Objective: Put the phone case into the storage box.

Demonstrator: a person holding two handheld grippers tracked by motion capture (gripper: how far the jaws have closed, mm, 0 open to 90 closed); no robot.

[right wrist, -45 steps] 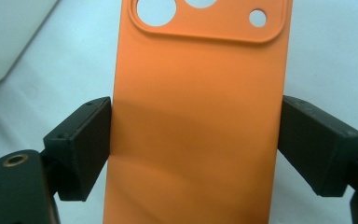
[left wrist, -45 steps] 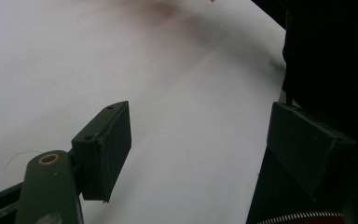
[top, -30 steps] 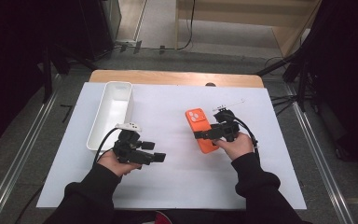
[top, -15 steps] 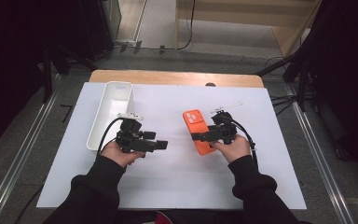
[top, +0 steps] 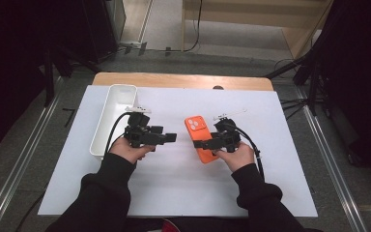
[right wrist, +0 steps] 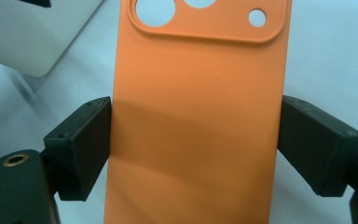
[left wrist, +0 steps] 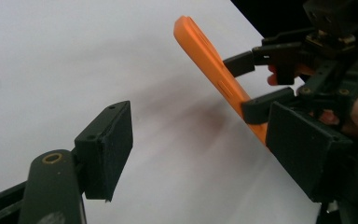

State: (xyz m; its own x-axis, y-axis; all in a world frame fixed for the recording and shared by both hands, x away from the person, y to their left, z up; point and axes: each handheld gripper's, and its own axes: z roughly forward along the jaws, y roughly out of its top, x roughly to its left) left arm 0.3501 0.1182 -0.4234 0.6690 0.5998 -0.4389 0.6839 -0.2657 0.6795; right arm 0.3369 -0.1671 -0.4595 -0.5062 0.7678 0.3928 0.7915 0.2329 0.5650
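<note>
An orange phone case (top: 196, 126) with camera cut-outs is near the middle of the white sheet. My right gripper (top: 206, 144) is shut on it, and its two black pads (right wrist: 81, 149) press the case's (right wrist: 196, 93) long edges. In the left gripper view the case (left wrist: 205, 60) stands tilted on its edge above the sheet, between the right gripper's (left wrist: 249, 84) jaws. My left gripper (top: 169, 138) points right towards the case, a short gap away. It (left wrist: 205, 140) is open with nothing between its pads.
A long white tray (top: 116, 116) lies at the left of the white sheet (top: 174, 193), just behind my left hand. Its corner (right wrist: 32, 37) also shows in the right gripper view. The wooden table edge (top: 183, 79) runs along the back, with metal rails on the floor at both sides.
My left gripper has moved away from the person and slightly right, closer to the case. The right gripper and the case have barely shifted.
</note>
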